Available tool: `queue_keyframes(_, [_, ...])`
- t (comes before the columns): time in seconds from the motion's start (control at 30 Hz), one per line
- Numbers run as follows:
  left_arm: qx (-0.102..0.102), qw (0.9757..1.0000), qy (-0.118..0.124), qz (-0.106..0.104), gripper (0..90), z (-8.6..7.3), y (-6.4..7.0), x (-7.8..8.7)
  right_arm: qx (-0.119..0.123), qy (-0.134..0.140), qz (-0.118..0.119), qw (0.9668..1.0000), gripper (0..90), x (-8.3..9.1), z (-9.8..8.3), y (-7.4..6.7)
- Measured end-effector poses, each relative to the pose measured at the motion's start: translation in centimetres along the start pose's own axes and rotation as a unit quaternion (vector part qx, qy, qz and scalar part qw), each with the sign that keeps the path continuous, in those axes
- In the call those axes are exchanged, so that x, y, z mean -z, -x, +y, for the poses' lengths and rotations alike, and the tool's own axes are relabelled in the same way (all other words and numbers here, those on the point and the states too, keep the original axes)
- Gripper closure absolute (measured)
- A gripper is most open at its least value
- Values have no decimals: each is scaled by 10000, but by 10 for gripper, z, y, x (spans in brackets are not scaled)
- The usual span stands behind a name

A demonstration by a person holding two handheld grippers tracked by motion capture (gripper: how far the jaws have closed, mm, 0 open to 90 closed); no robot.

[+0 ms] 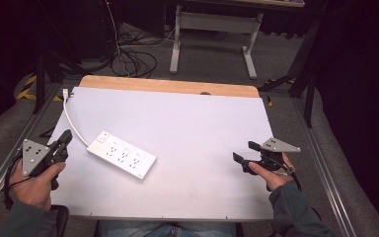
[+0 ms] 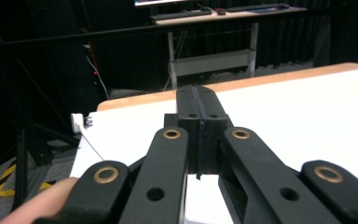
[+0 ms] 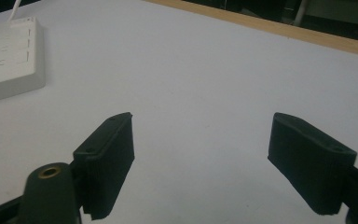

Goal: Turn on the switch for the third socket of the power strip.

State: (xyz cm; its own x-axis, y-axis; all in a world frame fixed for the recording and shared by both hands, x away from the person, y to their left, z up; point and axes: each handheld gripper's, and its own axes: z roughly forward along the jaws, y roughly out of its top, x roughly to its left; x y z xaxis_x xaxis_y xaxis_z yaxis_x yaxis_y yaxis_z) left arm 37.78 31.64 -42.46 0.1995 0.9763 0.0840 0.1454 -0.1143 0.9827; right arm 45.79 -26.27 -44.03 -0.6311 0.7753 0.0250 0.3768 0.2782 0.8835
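resting apart at the table [image 1: 202, 197] edges: left gripper [image 1: 65, 139] jaws pressed together, empty; right gripper [image 1: 246, 154] spread wide, aimed toward the power strip [image 1: 121, 154], likely readying a reach.

White power strip [image 1: 122, 154], white tabletop [image 1: 197, 128], black claws

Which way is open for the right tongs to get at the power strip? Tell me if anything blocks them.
Probably yes. The right tongs stand open, apart from the power strip, with bare white table between them and nothing lying in the path.
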Motion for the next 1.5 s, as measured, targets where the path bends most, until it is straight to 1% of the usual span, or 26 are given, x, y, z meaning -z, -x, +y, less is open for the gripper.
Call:
queue_keyframes(0.2, [-66, 9997, -95, -224, 900, 1, 7, -8, 5, -6, -6, 10000, 229, -1, 0, 0])
queue_keyframes(0.33, [-96, 9994, -180, -288, 900, 0, 12, -14, 13, -9, -6, 10000, 230, 0, 0, 0])
queue_keyframes(0.4, [-166, 9991, -230, -326, 900, 0, 15, -18, 4, -17, -9, 10000, 230, 0, 0, 0])
queue_keyframes(0.63, [-303, 9980, -379, -412, 900, -1, 19, -25, 4, -7, -26, 10000, 233, 0, 0, 0])
queue_keyframes(0.7, [-311, 9978, -402, -424, 900, -2, 21, -27, 7, -10, -23, 10000, 233, 1, 0, 0])
queue_keyframes(0.77, [-375, 9971, -461, -480, 900, -2, 23, -29, 20, -11, -29, 10000, 235, 1, 0, 0])
queue_keyframes(0.93, [-492, 9956, -524, -600, 900, -1, 32, -36, 12, -19, -40, 10000, 235, 1, 0, 0])
queue_keyframes(1.0, [-544, 9946, -578, -663, 900, -1, 35, -39, 19, -24, -47, 10000, 235, 1, -1, 0])
queue_keyframes(1.1, [-576, 9941, -582, -714, 900, 0, 39, -43, 13, -22, -56, 10000, 233, 1, -1, 0])
queue_keyframes(1.23, [-643, 9927, -605, -823, 900, 0, 45, -47, 23, -15, -48, 10000, 233, 2, -1, 0])
queue_keyframes(1.47, [-744, 9898, -756, -955, 900, -1, 53, -55, 20, -35, -40, 10000, 233, 1, -1, 0])
queue_keyframes(1.5, [-743, 9891, -781, -1000, 900, -2, 55, -56, 20, -34, -44, 10000, 233, 1, -1, 0])
